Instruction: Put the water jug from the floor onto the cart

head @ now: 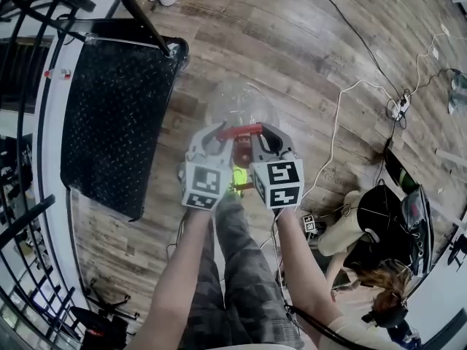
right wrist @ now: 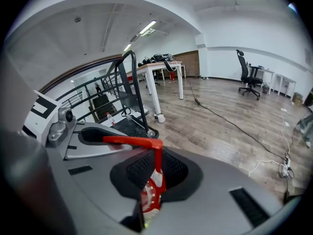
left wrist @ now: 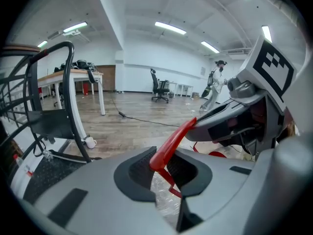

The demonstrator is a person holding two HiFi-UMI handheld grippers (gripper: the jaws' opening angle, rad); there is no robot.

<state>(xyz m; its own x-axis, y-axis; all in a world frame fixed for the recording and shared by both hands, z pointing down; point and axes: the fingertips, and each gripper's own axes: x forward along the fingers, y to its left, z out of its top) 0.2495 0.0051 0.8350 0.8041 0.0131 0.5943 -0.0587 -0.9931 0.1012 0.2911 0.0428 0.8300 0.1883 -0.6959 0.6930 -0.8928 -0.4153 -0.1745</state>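
Note:
A clear water jug [head: 238,102] hangs below me over the wooden floor, carried by its red handle [head: 239,131]. My left gripper [head: 220,133] is shut on the handle's left end and my right gripper [head: 265,132] on its right end. In the left gripper view the red handle [left wrist: 172,142] slants between the pads, with the clear jug [left wrist: 164,200] beneath. In the right gripper view the handle's bar [right wrist: 128,141] and stem run down between the pads to the red cap [right wrist: 152,192]. The black cart deck [head: 109,115] lies just left of the jug.
The cart's black push bar [head: 146,13] rises at its far end. A metal railing [head: 22,130] runs along the left. Cables [head: 339,115] and a power strip [head: 399,107] lie on the floor to the right. Another person [head: 379,286] sits at lower right.

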